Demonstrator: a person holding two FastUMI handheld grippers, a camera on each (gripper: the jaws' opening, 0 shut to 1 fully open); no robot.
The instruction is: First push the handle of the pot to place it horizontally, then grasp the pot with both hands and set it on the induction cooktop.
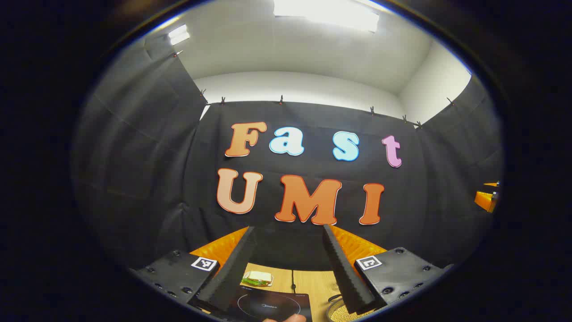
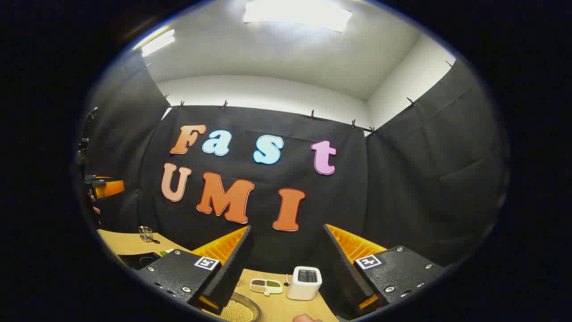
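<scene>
In the left gripper view the left gripper (image 1: 290,268) is spread wide and holds nothing, with the pot (image 1: 342,314) of yellow grains low beside its right finger and the cooktop (image 1: 272,305) just left of the pot. A sandwich (image 1: 258,278) lies beyond on the wooden table (image 1: 313,286). In the right gripper view the right gripper (image 2: 283,268) is likewise spread over the pot's rim, with a small divided dish (image 2: 266,286) and a white toaster (image 2: 304,282) farther off.

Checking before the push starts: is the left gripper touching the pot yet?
Cannot tell. In the left gripper view, a finger overlaps the pot at the edge.
</scene>
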